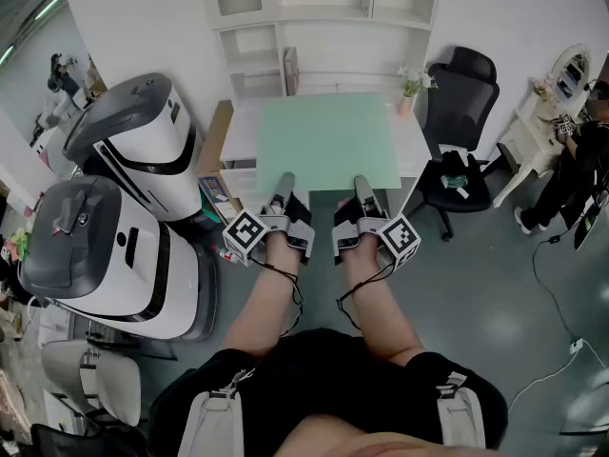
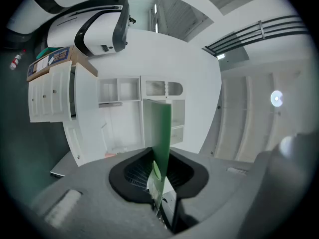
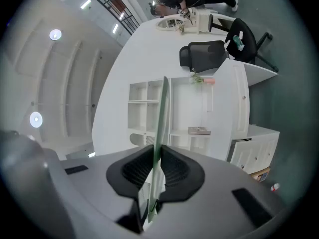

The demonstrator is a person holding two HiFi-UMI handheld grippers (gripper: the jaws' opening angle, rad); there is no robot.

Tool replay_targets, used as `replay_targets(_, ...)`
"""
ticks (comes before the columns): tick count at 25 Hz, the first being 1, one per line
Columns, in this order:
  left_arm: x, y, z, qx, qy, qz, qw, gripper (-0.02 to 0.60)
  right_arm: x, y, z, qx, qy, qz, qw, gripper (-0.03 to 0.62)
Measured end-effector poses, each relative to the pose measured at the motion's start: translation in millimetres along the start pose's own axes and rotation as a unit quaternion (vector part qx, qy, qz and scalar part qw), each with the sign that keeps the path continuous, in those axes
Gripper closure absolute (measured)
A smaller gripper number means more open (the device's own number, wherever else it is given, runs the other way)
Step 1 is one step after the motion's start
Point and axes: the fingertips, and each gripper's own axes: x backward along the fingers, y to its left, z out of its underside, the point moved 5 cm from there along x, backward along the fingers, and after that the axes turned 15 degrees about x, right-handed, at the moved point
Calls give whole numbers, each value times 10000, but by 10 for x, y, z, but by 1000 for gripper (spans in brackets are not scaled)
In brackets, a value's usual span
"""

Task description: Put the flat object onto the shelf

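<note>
The shelf (image 1: pixel 324 27) stands ahead of you. The green board (image 1: pixel 328 141) hangs in front of the shelf, almost flat. Your left gripper (image 1: pixel 282 184) and right gripper (image 1: pixel 364 188) hold its edge farthest from the shelf, fingers pinching it. You are carrying; next, I think, raise it and slide it in level.

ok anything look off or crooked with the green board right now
Nothing stands out. The green board lines up square with the white desk and the shelf ahead. The left gripper and right gripper are each clamped on its near edge.
</note>
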Motion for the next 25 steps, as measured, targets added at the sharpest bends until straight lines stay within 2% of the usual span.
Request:
replay_targets(5, -47, -3, -58, 29, -37, 32, 10000, 515, -66, 1, 18, 111, 89, 6, 9999, 548)
replay_targets(12, 12, -41, -293, 63, 49, 75, 9999, 515, -135, 76, 242, 155, -69, -38, 9998, 542)
replay_targets(16, -21, 5, -227, -12, 87, 57, 9999, 515, -115, 23, 168, 263, -37, 85, 9996, 541)
replay_targets(21, 122, 64, -683, 30, 180, 26, 9998, 515, -258, 44, 611, 270, -81, 115, 9995, 542)
replay_targets(25, 118, 33, -753, 77, 204, 16, 9998, 515, -308, 92, 665, 312, -15, 140, 9994, 542)
